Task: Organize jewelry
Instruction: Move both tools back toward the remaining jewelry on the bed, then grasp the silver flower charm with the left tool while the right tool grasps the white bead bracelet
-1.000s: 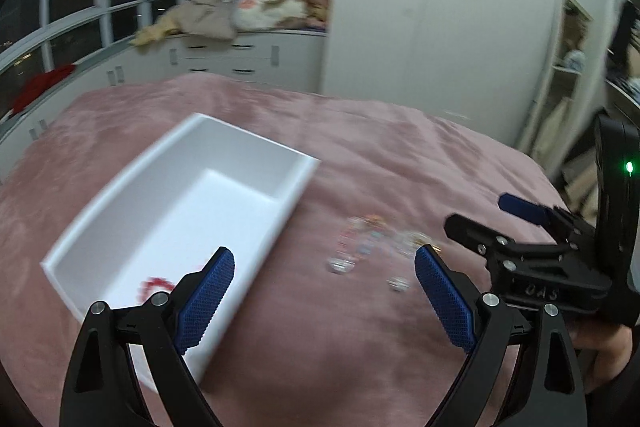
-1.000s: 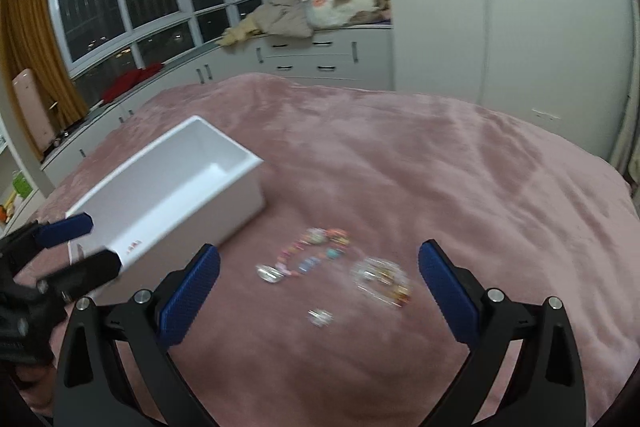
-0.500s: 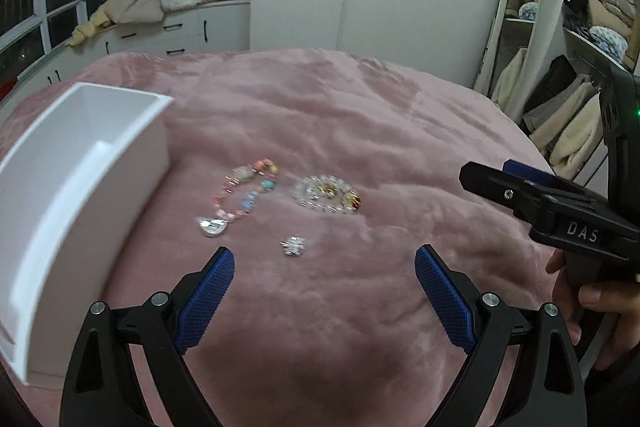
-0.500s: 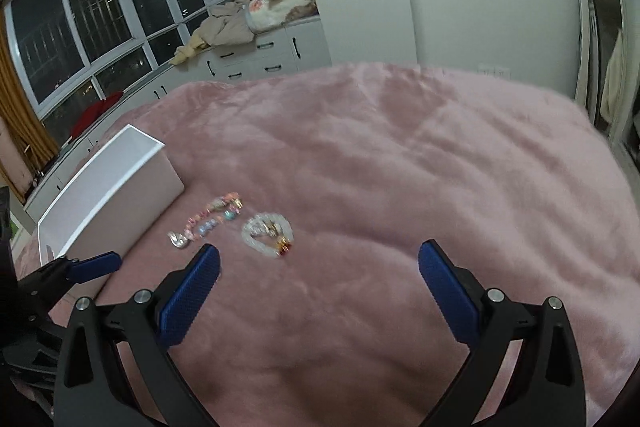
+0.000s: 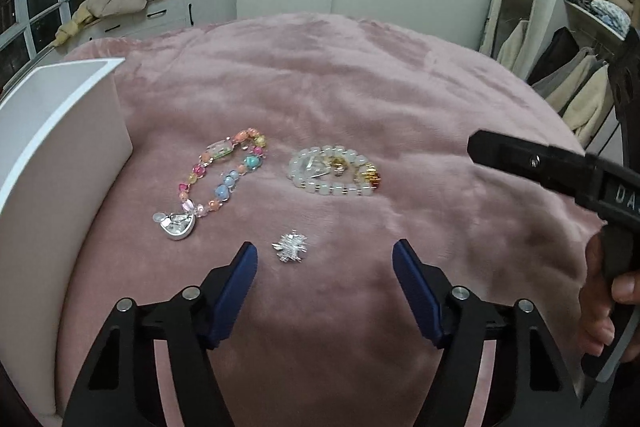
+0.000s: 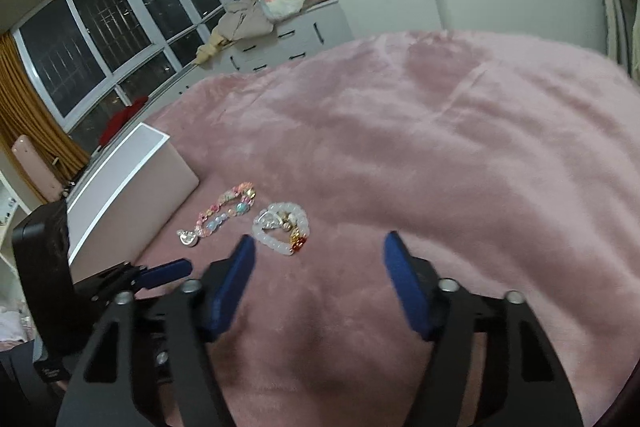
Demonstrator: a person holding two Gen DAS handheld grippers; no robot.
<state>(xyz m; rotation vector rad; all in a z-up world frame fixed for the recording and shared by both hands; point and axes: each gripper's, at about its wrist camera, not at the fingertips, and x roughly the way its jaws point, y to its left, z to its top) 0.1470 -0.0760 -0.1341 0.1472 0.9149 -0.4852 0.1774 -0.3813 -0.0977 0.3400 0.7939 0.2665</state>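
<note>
Three pieces of jewelry lie on the pink blanket (image 5: 360, 75). A colourful bead bracelet with a silver charm (image 5: 218, 179) is on the left and also shows in the right wrist view (image 6: 224, 213). A white bead bracelet with gold and red beads (image 5: 334, 171) lies to its right, seen again in the right wrist view (image 6: 282, 223). A small silver brooch (image 5: 290, 247) lies nearest. My left gripper (image 5: 324, 263) is open, just behind the brooch. My right gripper (image 6: 318, 251) is open and empty, close to the white bracelet. A white box (image 5: 52, 131) stands at the left.
The right gripper's body and the hand holding it (image 5: 560, 171) reach in from the right. White drawers with piled clothes (image 6: 276, 15) stand behind the bed below dark windows. A wardrobe with hanging clothes (image 5: 576, 75) is at the right.
Both grippers have moved closer to the jewelry and lower. Their jaws have narrowed somewhat but stay open. The box has slid toward the left edge of both views.
</note>
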